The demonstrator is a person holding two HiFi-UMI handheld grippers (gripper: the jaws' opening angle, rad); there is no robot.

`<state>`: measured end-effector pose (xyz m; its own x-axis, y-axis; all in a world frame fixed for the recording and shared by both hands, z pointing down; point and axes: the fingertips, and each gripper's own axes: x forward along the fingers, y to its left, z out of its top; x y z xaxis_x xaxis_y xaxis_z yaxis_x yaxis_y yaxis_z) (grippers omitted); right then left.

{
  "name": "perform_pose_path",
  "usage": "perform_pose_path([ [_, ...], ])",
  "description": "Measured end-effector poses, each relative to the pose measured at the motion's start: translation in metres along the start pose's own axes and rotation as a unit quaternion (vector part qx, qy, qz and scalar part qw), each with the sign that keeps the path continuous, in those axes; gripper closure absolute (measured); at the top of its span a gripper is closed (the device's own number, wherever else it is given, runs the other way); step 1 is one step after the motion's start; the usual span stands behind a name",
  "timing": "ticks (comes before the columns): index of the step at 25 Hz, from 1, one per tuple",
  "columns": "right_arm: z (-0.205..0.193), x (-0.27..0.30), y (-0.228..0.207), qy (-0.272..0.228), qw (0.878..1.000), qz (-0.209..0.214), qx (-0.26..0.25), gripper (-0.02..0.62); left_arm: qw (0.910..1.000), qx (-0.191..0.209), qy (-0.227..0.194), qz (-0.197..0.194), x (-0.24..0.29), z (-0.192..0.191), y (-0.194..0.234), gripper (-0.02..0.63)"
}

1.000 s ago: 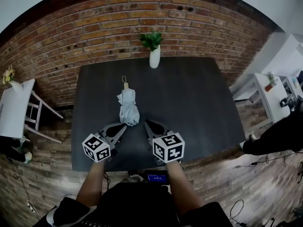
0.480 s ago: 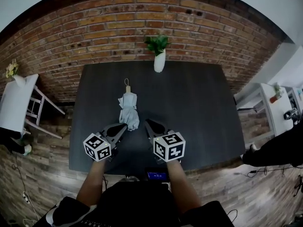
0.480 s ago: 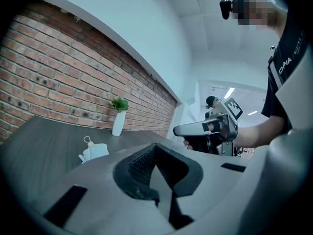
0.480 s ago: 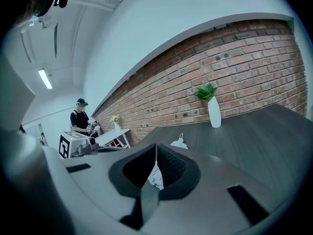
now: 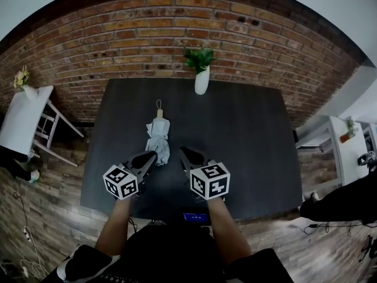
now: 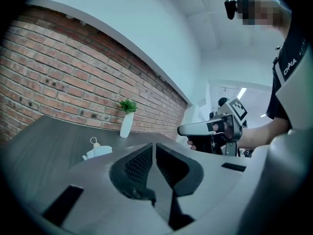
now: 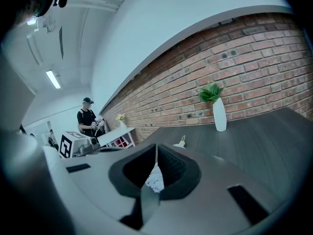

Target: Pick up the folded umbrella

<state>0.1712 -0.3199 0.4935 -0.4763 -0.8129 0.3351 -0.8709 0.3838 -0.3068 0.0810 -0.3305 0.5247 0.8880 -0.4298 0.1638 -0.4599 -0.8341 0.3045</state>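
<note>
The folded umbrella [image 5: 158, 139], pale grey with a light wooden handle [image 5: 158, 108], lies lengthwise on the dark table [image 5: 247, 146], handle toward the brick wall. My left gripper [image 5: 151, 155] is shut, its tip just beside the umbrella's near end. A little to the right of that end, my right gripper [image 5: 183, 151] is also shut, with nothing in it. In the left gripper view the shut jaws [image 6: 152, 146] point right of the umbrella [image 6: 98, 151]. The right gripper view has the grey fabric [image 7: 154, 179] under the shut jaws [image 7: 156, 149], handle [image 7: 181, 142] beyond.
A white vase with a green plant [image 5: 201, 76] stands at the table's far edge by the brick wall. A white side table with flowers [image 5: 23, 114] is off to the left, a white desk [image 5: 344, 137] to the right. A person [image 7: 88, 119] stands far off.
Both grippers have moved forward over the table toward the umbrella's near end, the left one closing in on it. The jaws stayed shut. The umbrella has not moved.
</note>
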Motion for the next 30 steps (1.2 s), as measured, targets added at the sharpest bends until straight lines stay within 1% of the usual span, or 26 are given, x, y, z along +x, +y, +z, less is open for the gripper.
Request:
perform_pose_path([
  [1,0.000,0.001,-0.001,0.002,1.000,0.004,-0.001,0.584,1.0000,-0.003,0.000,0.009,0.001,0.000,0.004,0.599],
  [3,0.001,0.005,-0.003,0.005,1.000,0.010,-0.003,0.584,0.9995,-0.011,0.004,0.030,0.003,-0.002,0.013,0.565],
  [5,0.001,0.008,-0.005,0.009,1.000,0.017,-0.006,0.584,0.9986,-0.019,0.011,0.049,0.005,-0.006,0.022,0.549],
  [6,0.001,0.010,-0.006,0.011,1.000,0.020,-0.007,0.584,0.9980,-0.024,0.016,0.057,0.007,-0.008,0.027,0.499],
  [7,0.002,0.012,-0.007,0.013,1.000,0.024,-0.008,0.584,0.9973,-0.029,0.021,0.064,0.009,-0.010,0.031,0.471],
  [10,0.004,0.017,-0.013,0.018,0.999,0.034,-0.013,0.584,0.9943,-0.035,0.044,0.090,0.018,-0.020,0.044,0.408],
  [11,0.005,0.019,-0.015,0.020,0.999,0.038,-0.014,0.584,0.9932,-0.036,0.053,0.097,0.023,-0.024,0.048,0.369],
  [12,0.005,0.021,-0.018,0.023,0.999,0.041,-0.016,0.584,0.9922,-0.037,0.063,0.101,0.027,-0.029,0.052,0.351],
  [14,0.005,0.026,-0.022,0.030,0.998,0.048,-0.019,0.584,0.9902,-0.038,0.080,0.108,0.038,-0.038,0.058,0.283],
  [16,0.005,0.032,-0.026,0.037,0.998,0.054,-0.022,0.584,0.9878,-0.041,0.091,0.120,0.047,-0.044,0.066,0.249],
  [20,0.003,0.044,-0.037,0.052,0.996,0.064,-0.027,0.584,0.9794,-0.033,0.111,0.165,0.059,-0.051,0.086,0.247],
  [21,0.002,0.048,-0.039,0.056,0.996,0.067,-0.029,0.584,0.9769,-0.032,0.117,0.176,0.062,-0.054,0.092,0.229],
  [23,0.001,0.055,-0.043,0.062,0.995,0.072,-0.031,0.584,0.9722,-0.032,0.126,0.195,0.067,-0.058,0.102,0.225],
  [26,-0.001,0.066,-0.047,0.073,0.994,0.080,-0.033,0.584,0.9656,-0.032,0.144,0.214,0.074,-0.067,0.113,0.210],
  [30,-0.005,0.078,-0.050,0.084,0.992,0.092,-0.037,0.584,0.9573,-0.032,0.171,0.231,0.085,-0.080,0.121,0.210],
])
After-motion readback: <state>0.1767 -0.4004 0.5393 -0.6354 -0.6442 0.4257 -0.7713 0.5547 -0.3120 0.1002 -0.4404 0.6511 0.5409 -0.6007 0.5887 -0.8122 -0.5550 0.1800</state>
